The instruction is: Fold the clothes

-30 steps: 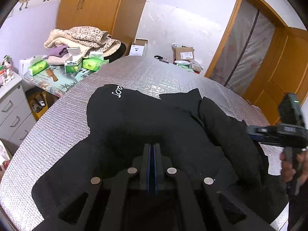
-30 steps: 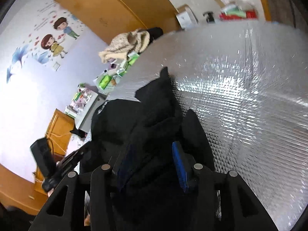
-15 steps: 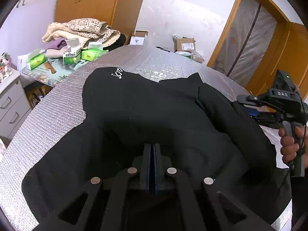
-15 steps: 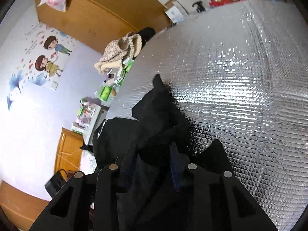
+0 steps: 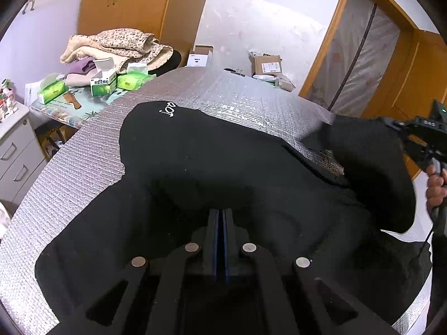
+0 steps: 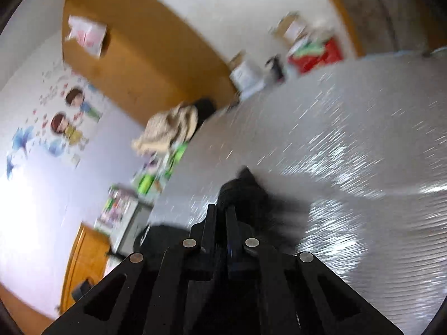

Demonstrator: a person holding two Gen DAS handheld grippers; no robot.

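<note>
A black garment (image 5: 212,162) with small white lettering lies spread on the silver quilted table (image 5: 83,150). My left gripper (image 5: 220,215) is shut, its jaws together over the near part of the cloth; whether cloth is pinched is unclear. My right gripper (image 6: 222,209) is shut on a black sleeve (image 6: 243,192) and holds it lifted off the table; the view is motion-blurred. In the left wrist view the right gripper (image 5: 419,136) shows at the far right with the sleeve (image 5: 374,167) hanging from it.
A side table at the far left holds green tissue packs (image 5: 53,92), a medicine box (image 5: 103,79) and piled blankets (image 5: 117,44). Grey drawers (image 5: 14,150) stand left. Cardboard boxes (image 5: 265,65) lie beyond the table's far edge. A wooden door (image 5: 413,83) is right.
My right gripper has closed on the sleeve and lifted it up and to the right, off the body of the garment. My left gripper has stayed shut over the near cloth.
</note>
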